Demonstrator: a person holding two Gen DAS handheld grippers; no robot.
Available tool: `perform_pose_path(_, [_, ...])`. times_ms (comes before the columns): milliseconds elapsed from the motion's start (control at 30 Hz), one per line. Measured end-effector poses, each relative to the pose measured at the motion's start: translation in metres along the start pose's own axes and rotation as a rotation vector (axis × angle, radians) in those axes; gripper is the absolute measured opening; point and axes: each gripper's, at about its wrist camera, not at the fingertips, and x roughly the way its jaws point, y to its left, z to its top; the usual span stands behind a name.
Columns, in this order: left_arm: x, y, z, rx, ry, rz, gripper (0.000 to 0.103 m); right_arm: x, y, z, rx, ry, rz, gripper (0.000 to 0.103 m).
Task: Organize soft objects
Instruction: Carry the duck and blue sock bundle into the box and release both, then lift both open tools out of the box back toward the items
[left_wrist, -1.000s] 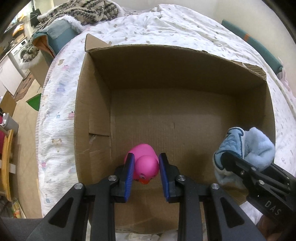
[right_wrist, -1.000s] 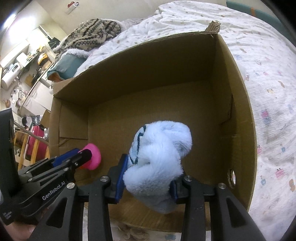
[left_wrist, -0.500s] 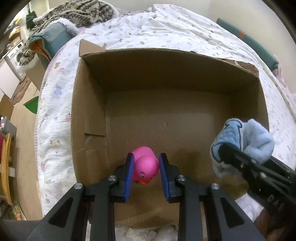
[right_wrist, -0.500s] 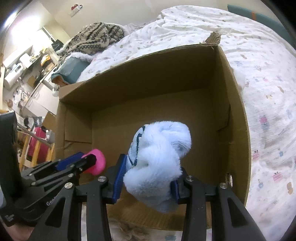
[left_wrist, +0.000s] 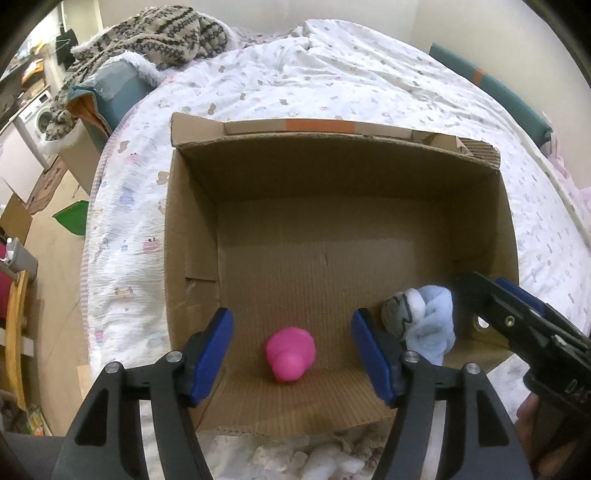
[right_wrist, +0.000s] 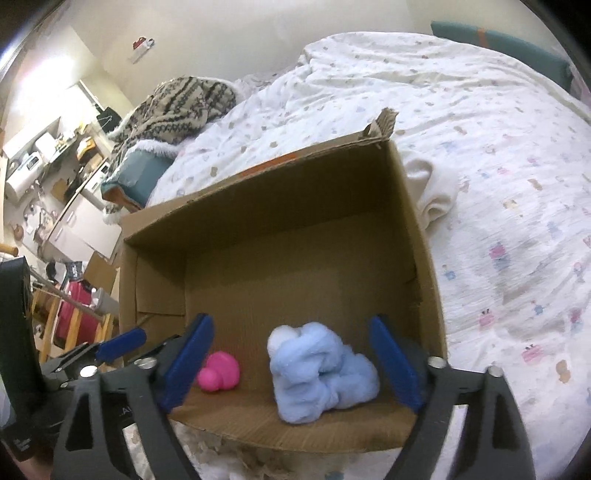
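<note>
An open cardboard box (left_wrist: 192, 236) (right_wrist: 417, 236) stands on the bed. A pink rubber duck (left_wrist: 291, 354) (right_wrist: 219, 371) lies on the box floor near the front wall. A fluffy light-blue sock bundle (left_wrist: 428, 325) (right_wrist: 319, 373) lies on the floor to its right. My left gripper (left_wrist: 295, 354) is open and empty, held above the duck. My right gripper (right_wrist: 291, 363) is open and empty, held above the blue bundle; it also shows in the left wrist view (left_wrist: 517, 317).
The bed has a white patterned quilt (left_wrist: 332, 81) (right_wrist: 498, 166). A cream cloth (right_wrist: 436, 188) lies beside the box's right wall. A knitted blanket (left_wrist: 162, 37) is heaped at the far left. White fluff (left_wrist: 317, 458) lies in front of the box. The floor with furniture (left_wrist: 22, 295) is left.
Both grippers have opened and pulled up and back. The duck and the blue bundle have dropped from the jaws onto the box floor.
</note>
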Motion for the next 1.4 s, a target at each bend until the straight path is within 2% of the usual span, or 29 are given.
perform_pose_path(300, [-0.013, 0.008, -0.002, -0.01, -0.014, 0.014, 0.064, -0.015, 0.001, -0.003, -0.014, -0.026, -0.013, 0.095])
perform_pose_path(633, [-0.034, 0.018, -0.015, -0.025, -0.038, 0.009, 0.064, -0.026, -0.001, -0.017, -0.008, -0.013, -0.013, 0.095])
perform_pose_path(933, [-0.055, 0.032, -0.033, -0.056, -0.056, -0.014, 0.064, -0.037, 0.004, -0.04, -0.012, 0.005, -0.022, 0.095])
perform_pose_path(1400, [-0.073, 0.053, -0.07, -0.104, -0.077, 0.0, 0.064, -0.053, 0.014, -0.069, -0.035, 0.032, -0.056, 0.095])
